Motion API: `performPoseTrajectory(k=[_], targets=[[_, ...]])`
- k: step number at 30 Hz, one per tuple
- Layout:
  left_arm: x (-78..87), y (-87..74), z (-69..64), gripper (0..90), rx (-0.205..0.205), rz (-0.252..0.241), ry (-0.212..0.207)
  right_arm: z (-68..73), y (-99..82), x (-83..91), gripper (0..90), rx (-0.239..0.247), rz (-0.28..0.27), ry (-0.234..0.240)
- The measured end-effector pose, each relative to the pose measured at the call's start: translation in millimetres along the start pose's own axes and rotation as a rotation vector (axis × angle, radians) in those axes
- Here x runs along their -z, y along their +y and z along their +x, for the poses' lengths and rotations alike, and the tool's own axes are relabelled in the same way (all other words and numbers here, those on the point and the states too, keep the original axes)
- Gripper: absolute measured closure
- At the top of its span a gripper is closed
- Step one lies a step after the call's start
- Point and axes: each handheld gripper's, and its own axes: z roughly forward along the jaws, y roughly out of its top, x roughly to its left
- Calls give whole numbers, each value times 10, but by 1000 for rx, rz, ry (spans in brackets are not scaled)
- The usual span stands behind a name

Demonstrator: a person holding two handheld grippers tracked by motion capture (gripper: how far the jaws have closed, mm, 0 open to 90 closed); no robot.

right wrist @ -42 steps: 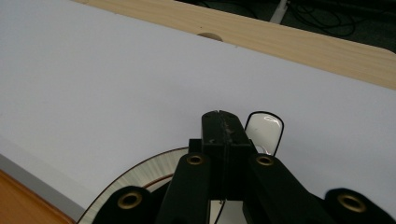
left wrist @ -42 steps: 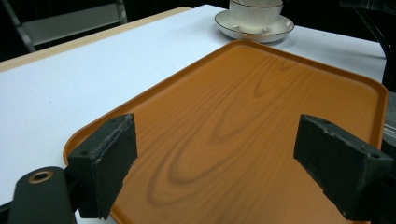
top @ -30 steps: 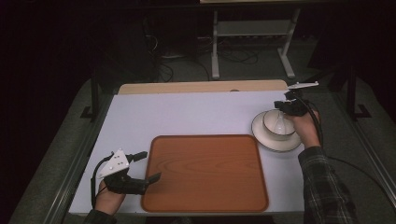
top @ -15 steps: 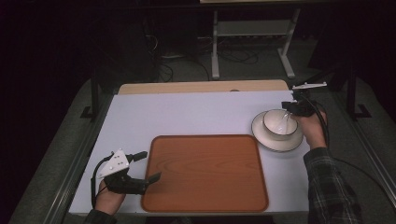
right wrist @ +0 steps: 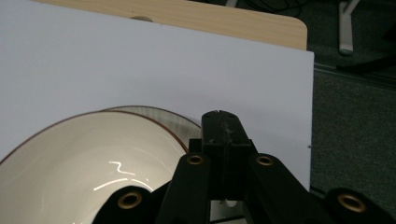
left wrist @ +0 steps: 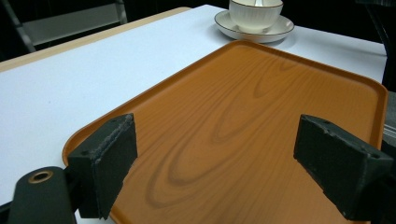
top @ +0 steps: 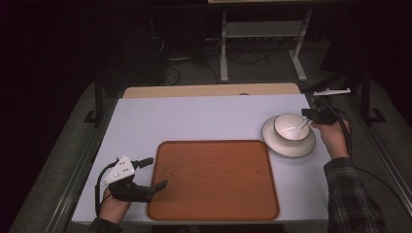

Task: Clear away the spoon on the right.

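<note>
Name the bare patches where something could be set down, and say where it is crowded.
Free: the whole tray, and the white table between it and the far edge. Crowded: the far right corner, with bowl, saucer and right gripper.

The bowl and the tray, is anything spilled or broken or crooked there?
Nothing stands out. The bowl sits upright on its saucer, with a white spoon leaning inside it, held by the right gripper. The wooden tray lies flat and bare on the table. No spills or cracks show.
</note>
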Motion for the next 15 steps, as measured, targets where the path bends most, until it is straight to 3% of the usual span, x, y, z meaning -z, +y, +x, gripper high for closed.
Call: performPoseTrajectory(k=[15], targets=[[-7,6,-13,128,-5,1,-2,-37,-187,201,897,6,17,-8]])
